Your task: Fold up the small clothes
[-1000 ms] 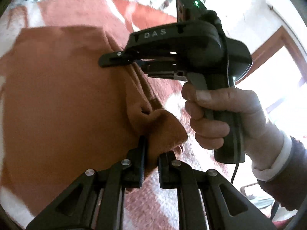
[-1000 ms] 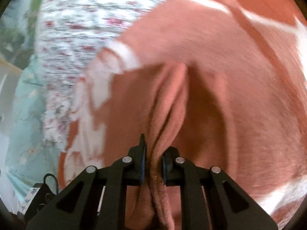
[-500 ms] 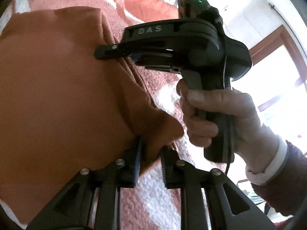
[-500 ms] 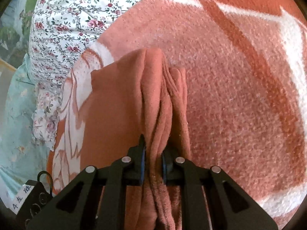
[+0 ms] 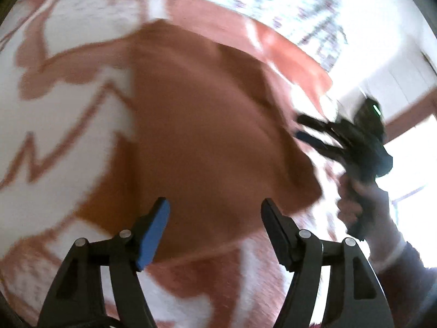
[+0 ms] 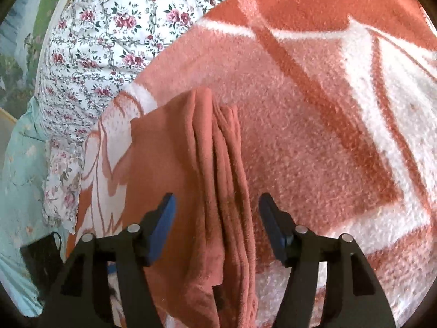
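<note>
Since both claws are wide open w/ nothing held, garment [image 6: 213, 180] edge runs lengthwise btwn right gripper [image 6: 217, 218] fingers; left gripper [image 5: 214, 225] hovers over its flat middle.

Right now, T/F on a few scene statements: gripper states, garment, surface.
1. The left gripper is open, nothing between its fingers. True.
2. The right gripper is clamped on the garment. False: its jaws stand apart, with the bunched edge of the rust-orange garment lying between them unpinched.
3. The garment lies on an orange and white patterned blanket. True.
4. The garment hangs in the air, clear of the blanket. False: it rests on the blanket.
5. A floral sheet shows beyond the blanket's edge. True.
</note>
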A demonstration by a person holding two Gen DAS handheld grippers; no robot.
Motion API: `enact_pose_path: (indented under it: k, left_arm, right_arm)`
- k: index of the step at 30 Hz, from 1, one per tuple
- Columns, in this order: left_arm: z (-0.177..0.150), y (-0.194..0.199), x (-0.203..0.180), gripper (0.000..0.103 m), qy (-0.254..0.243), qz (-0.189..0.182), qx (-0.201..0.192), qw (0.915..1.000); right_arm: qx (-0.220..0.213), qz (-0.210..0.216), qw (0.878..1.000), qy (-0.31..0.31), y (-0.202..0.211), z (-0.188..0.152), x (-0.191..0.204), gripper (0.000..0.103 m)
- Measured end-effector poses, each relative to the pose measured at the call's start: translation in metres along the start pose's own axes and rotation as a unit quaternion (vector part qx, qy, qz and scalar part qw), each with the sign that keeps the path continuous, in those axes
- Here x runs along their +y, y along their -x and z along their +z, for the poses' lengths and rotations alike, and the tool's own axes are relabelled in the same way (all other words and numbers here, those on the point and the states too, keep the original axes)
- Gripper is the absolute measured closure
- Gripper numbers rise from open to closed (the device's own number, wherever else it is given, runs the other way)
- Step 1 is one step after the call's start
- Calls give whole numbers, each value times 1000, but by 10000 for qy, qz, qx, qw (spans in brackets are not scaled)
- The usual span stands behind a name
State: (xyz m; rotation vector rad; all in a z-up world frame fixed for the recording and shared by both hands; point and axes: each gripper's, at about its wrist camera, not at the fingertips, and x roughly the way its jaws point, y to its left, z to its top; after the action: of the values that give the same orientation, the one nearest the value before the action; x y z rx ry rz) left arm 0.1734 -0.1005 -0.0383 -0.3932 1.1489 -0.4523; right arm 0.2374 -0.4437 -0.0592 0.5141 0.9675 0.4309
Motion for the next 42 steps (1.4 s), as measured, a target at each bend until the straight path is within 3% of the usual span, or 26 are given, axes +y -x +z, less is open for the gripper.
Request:
enact_pose_path:
  k: [5,10,11,13,14,17,23,30,33,36,39,41,42]
  left_arm:
    - [30,-21,37,32,707,-78,112,9974]
    - [51,-68,36,30,862,-352,343,9951]
    - [54,-75,38,34,878,-376,356,9948]
    - [56,-83,42,43,911,-410,317,9945]
    - [56,-84,43,51,936,-441,295,9942]
    - [52,-63,40,69,971,-632,30,9933]
    - [28,9,36,72,702,-330,-543,9955]
    - [-23,111,102,72,1101,370,-1045,9877]
    - [-41,136,128,72,1269,598,-1120,9838]
    - [-60,142,157,71,1485,720,-1035,9808]
    - [-75,129,179,65,1695,799,-809,9790]
    - [-78,130,187,51,1841,756,-778,9769]
    - [-80,135,192,49,1913,750,-805,9754]
  right_arm:
    - [394,143,9990,-161,-21,-3,-7,38]
    - [551,376,9974,-267,-40,-6,-13,38]
    - [589,393,9972,-259,-43,-6,-13,41]
    - [779,483,9955,-228,-49,-4,-12,62]
    - [838,526,9948,-258,-52,-5,-12,64]
    - [865,644,9937,-299,-50,-6,-8,74]
    - [735,992,9923,-35,-40,-13,40,78]
    - [1201,1695,9762,616,-98,-24,141,78]
    - [1461,1858,9679,853,-127,-54,171,78]
    - [1689,1831,9635,984,-154,-74,187,78]
    - [1903,1527,9642,1037,-176,-90,187,77]
    - [1937,1519,9647,931,-178,-92,181,70]
    - [1980,1449,9657,847,-177,-90,178,63]
